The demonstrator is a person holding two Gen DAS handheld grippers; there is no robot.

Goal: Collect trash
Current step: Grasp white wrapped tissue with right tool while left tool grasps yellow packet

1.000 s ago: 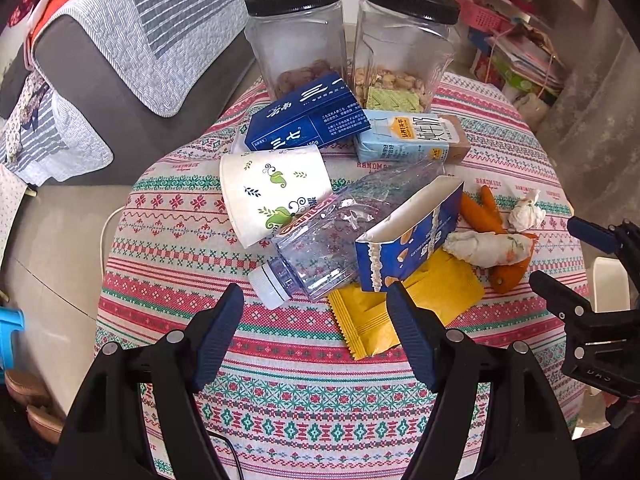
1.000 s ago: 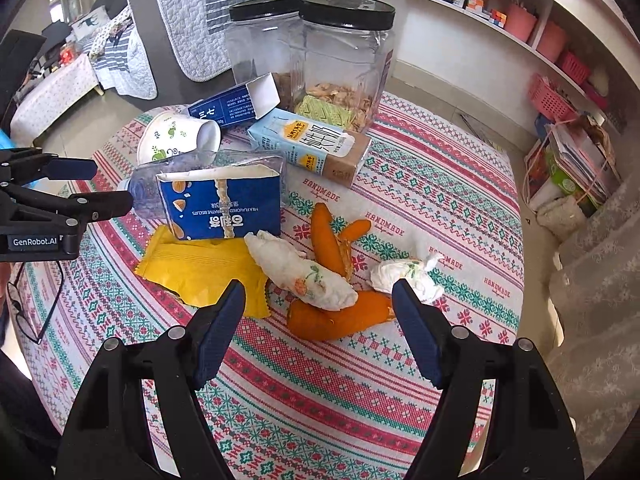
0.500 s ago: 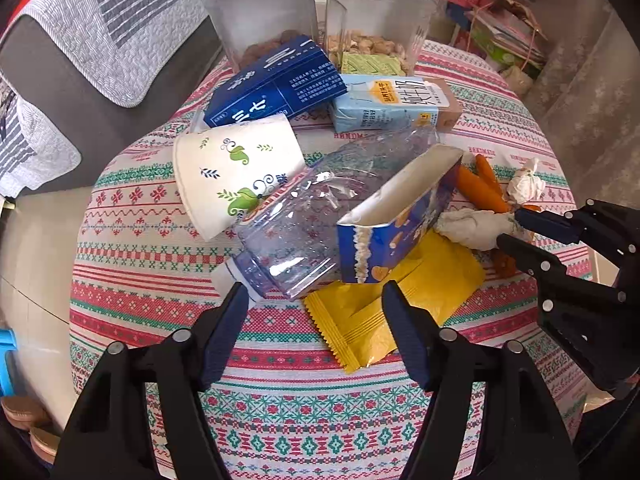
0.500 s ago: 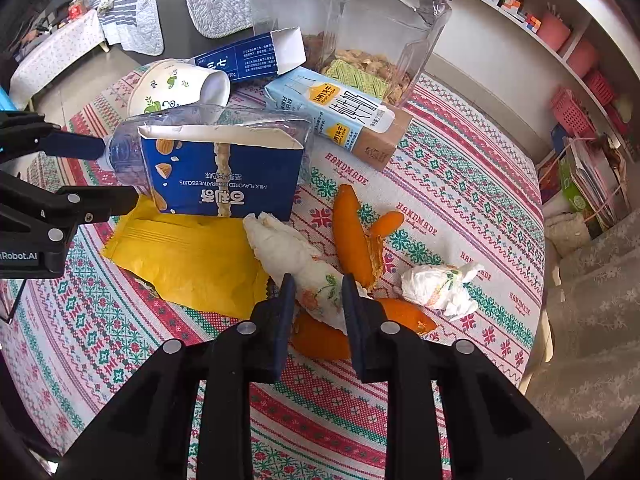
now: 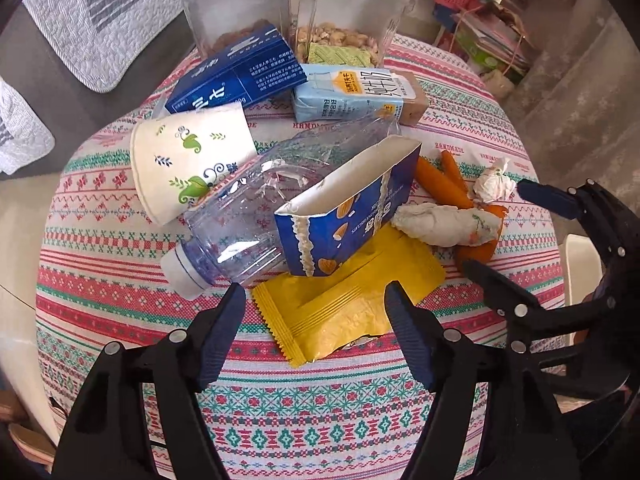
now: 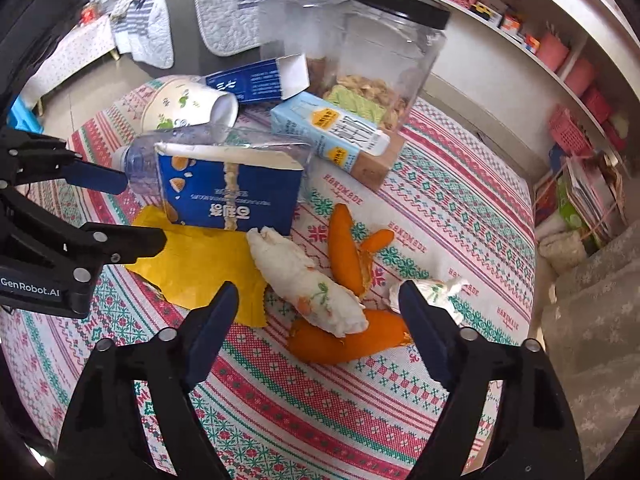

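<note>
Trash lies on a round patterned tablecloth [image 5: 320,420]. My left gripper [image 5: 316,308] hangs above a yellow wrapper [image 5: 348,304], its jaws opening with nothing pressed between them. Behind the wrapper sit a torn blue biscuit box [image 5: 344,224], a clear plastic bottle [image 5: 248,216] and a paper cup [image 5: 188,160]. My right gripper [image 6: 318,300] is also opening, over a flower-printed crumpled tissue [image 6: 308,284] that rests on orange peels [image 6: 344,344]. A small tissue ball [image 6: 436,290] lies by its right finger.
A pale milk carton [image 5: 352,92] and a dark blue box [image 5: 236,76] lie in front of two clear jars [image 5: 352,8] at the far edge. A sofa with a quilt [image 5: 100,20] stands beyond on the left, and shelves [image 6: 560,60] on the right.
Both grippers have come down closer to the trash. The right gripper shut almost fully half a second ago and now stands wide again. The left one narrowed slightly, then widened.
</note>
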